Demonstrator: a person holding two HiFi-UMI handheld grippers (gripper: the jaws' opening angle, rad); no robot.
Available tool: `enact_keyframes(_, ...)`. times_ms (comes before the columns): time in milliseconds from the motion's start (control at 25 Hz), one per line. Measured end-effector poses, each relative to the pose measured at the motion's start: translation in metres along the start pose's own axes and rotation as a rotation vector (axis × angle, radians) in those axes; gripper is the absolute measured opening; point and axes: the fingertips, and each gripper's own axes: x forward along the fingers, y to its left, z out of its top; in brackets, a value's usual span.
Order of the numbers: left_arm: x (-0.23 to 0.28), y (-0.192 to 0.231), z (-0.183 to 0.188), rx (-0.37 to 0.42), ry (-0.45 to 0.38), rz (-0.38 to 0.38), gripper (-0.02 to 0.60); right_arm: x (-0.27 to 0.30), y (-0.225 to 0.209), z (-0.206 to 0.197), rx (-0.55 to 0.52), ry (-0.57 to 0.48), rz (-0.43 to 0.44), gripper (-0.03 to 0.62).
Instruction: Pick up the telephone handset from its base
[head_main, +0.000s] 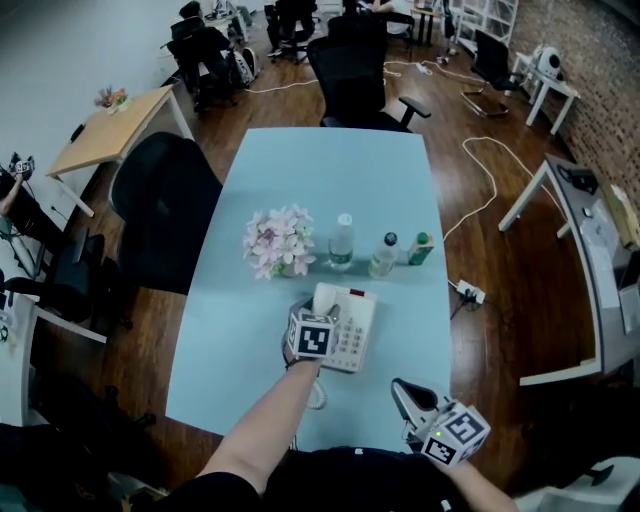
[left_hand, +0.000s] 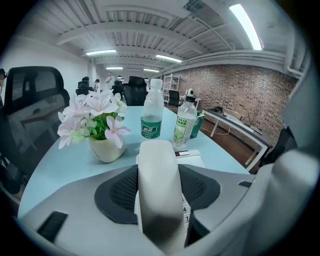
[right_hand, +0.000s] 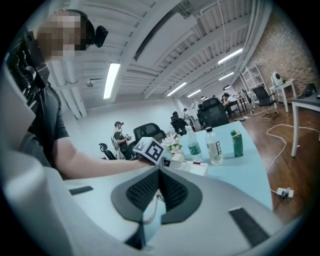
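Observation:
The white telephone base (head_main: 352, 332) sits on the pale blue table (head_main: 330, 190), near its front edge. My left gripper (head_main: 318, 306) reaches down over the phone's left side. In the left gripper view the white handset (left_hand: 159, 190) runs lengthwise between the dark pads (left_hand: 117, 192), which press on both its sides; the keypad (left_hand: 186, 215) shows just behind it. I cannot tell whether the handset still rests on the base. The coiled cord (right_hand: 149, 214) hangs off the phone. My right gripper (head_main: 404, 390) hovers low right of the phone, its pads closed together on nothing.
A pot of pink flowers (head_main: 280, 243), two clear water bottles (head_main: 342, 243) (head_main: 383, 255) and a small green bottle (head_main: 420, 249) stand in a row behind the phone. Black office chairs (head_main: 165, 205) flank the table's left and far end. Cables (head_main: 490, 185) trail on the wooden floor at the right.

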Motion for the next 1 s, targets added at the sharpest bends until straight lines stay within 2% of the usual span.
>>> enact_keyframes(280, -0.04, -0.014, 0.016, 0.025, -0.075, -0.028, 0.238, -0.021, 0.013, 0.007, -0.034, -0.045, -0.028, 0.015)
enact_keyframes(520, -0.083, -0.025, 0.027, 0.027, -0.154, 0.0, 0.238, -0.039, 0.028, 0.021, -0.094, -0.069, 0.017, 0.015)
enact_keyframes(1000, -0.169, -0.073, 0.025, 0.011, -0.278, 0.098, 0.238, -0.098, 0.023, 0.015, -0.137, -0.074, 0.15, 0.015)
